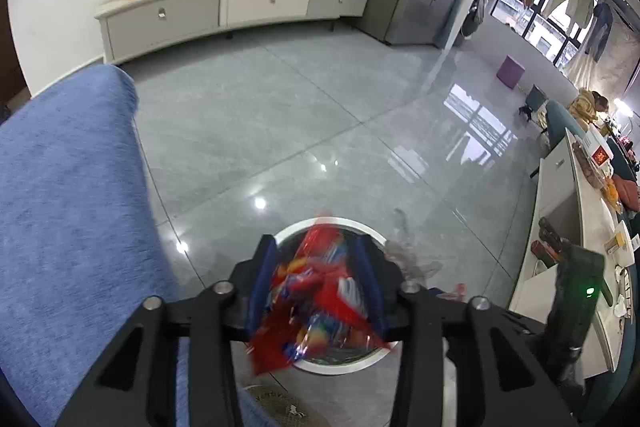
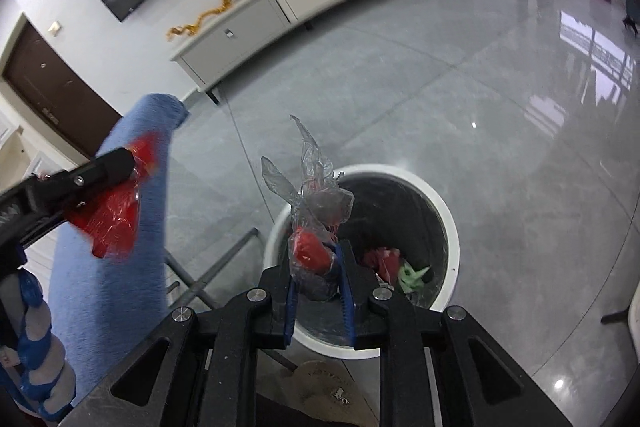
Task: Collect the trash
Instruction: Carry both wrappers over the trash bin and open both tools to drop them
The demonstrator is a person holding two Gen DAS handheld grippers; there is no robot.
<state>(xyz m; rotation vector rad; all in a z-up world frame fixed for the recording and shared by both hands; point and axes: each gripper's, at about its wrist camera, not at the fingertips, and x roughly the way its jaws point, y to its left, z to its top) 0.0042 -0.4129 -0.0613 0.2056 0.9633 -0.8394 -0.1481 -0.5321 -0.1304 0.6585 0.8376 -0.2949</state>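
My left gripper point(image 1: 316, 259) is shut on a red snack wrapper point(image 1: 316, 291) and holds it above the white-rimmed trash bin point(image 1: 340, 367). The same gripper and wrapper point(image 2: 116, 211) show at the left of the right wrist view. My right gripper point(image 2: 318, 259) is shut on a clear plastic bag point(image 2: 316, 195) with something red inside, above the near left rim of the bin point(image 2: 448, 219). The bin holds red and green scraps point(image 2: 396, 267). The clear bag also shows in the left wrist view point(image 1: 408, 259).
A blue upholstered seat point(image 1: 68, 195) is close on the left, also in the right wrist view point(image 2: 120, 287). A white low cabinet point(image 1: 224, 11) stands along the far wall. A white table point(image 1: 576, 227) with items is at the right. Glossy grey floor point(image 1: 320, 115) lies beyond.
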